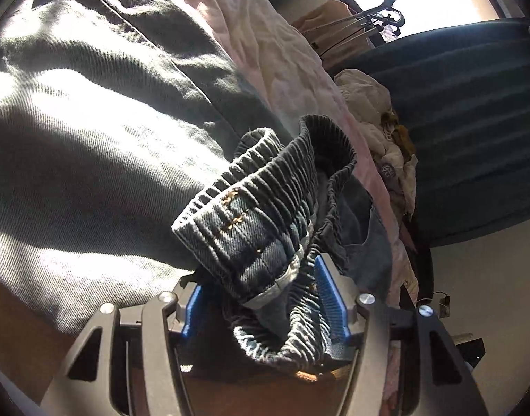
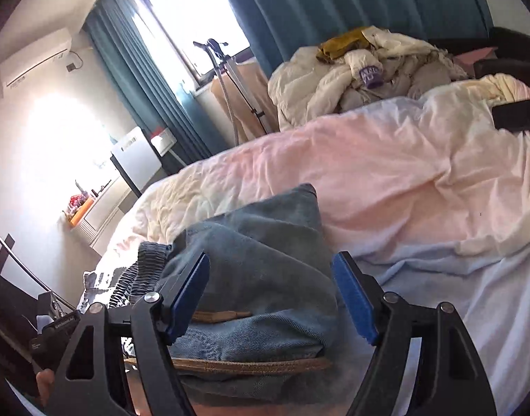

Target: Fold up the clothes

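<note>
A pair of blue denim trousers lies on the bed. Its ribbed elastic waistband (image 1: pixel 265 204) bunches up between the blue pads of my left gripper (image 1: pixel 261 298), whose jaws stand apart around it. The wide denim body (image 1: pixel 91 131) fills the left of that view. In the right wrist view, folded denim (image 2: pixel 261 270) with tan-stitched hems sits between the blue pads of my right gripper (image 2: pixel 272 294), which is open around it. The gathered waistband (image 2: pixel 140 270) shows at the left of that view.
The pink and white bed sheet (image 2: pixel 386 173) is wrinkled. A heap of cream clothes (image 2: pixel 362 72) lies at the head of the bed against a teal headboard (image 2: pixel 334 3). A garment steamer stand (image 2: pixel 223 79), window, teal curtain and white cabinet (image 2: pixel 136 159) stand beyond the bed.
</note>
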A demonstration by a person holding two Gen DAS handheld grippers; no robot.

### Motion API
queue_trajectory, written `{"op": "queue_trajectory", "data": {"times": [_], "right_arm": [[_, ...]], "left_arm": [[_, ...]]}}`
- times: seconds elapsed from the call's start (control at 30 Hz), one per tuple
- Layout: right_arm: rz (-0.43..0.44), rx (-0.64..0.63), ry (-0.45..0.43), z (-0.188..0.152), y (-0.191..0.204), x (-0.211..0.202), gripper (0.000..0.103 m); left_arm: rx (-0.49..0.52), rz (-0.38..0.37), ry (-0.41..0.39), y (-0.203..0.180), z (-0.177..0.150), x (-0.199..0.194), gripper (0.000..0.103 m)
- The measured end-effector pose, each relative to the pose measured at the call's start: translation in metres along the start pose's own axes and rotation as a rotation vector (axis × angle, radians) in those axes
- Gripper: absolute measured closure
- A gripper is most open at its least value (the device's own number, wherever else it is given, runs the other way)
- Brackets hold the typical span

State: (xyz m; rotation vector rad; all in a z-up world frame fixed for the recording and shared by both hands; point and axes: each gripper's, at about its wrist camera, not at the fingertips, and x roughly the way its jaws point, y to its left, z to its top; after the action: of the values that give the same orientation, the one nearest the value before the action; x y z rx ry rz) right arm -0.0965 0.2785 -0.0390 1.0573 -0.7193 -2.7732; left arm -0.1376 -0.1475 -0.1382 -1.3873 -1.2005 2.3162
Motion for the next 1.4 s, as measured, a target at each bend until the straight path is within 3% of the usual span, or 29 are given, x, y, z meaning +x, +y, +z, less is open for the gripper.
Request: {"op": "queue_trajectory", "data": {"times": [0.03,0.1,0.17,0.37,0.53,0.63,0.7,0.87,1.13,1.4], "right_arm": [[-0.003,0.016,0.032,-0.002,-0.004,0.008,0.028],[-0.007,0.039,0.097,-0.010,-0.009,0.025,0.028],[-0.014,0.034,0.131,-0.015,-0.009,0.039,0.028],[-0.016,-0.061,0.101,-0.021,0.012,0.038,0.028],[0.026,-0.204,0.018,-0.021,0.044,0.017,0.028],[0.052,-0.303,-0.011,-0.027,0.068,0.010,0.028],[0.054,-0.354,0.017,-0.035,0.078,0.016,0.028],[0.018,-0.357,0.184,-0.055,0.068,0.062,0.028],[0.027,-0.345,0.199,-0.054,0.064,0.068,0.027],[0.030,-0.344,0.199,-0.052,0.065,0.063,0.027]], "left_arm": [[0.001,0.007,0.003,0.000,0.000,0.002,0.048],[0.026,0.025,-0.020,-0.004,-0.001,0.000,0.062],[0.052,0.042,-0.047,-0.008,-0.001,-0.003,0.066],[0.110,0.041,-0.171,-0.019,0.000,-0.029,0.077],[0.103,0.031,-0.277,-0.019,0.005,-0.058,0.077],[0.085,0.083,-0.298,-0.014,0.011,-0.061,0.077],[0.072,0.133,-0.263,-0.009,0.013,-0.048,0.077],[0.049,0.190,-0.195,-0.001,0.014,-0.024,0.077],[0.033,0.129,-0.177,-0.005,0.010,-0.039,0.075],[0.125,0.234,-0.222,-0.023,0.001,-0.045,0.064]]}}
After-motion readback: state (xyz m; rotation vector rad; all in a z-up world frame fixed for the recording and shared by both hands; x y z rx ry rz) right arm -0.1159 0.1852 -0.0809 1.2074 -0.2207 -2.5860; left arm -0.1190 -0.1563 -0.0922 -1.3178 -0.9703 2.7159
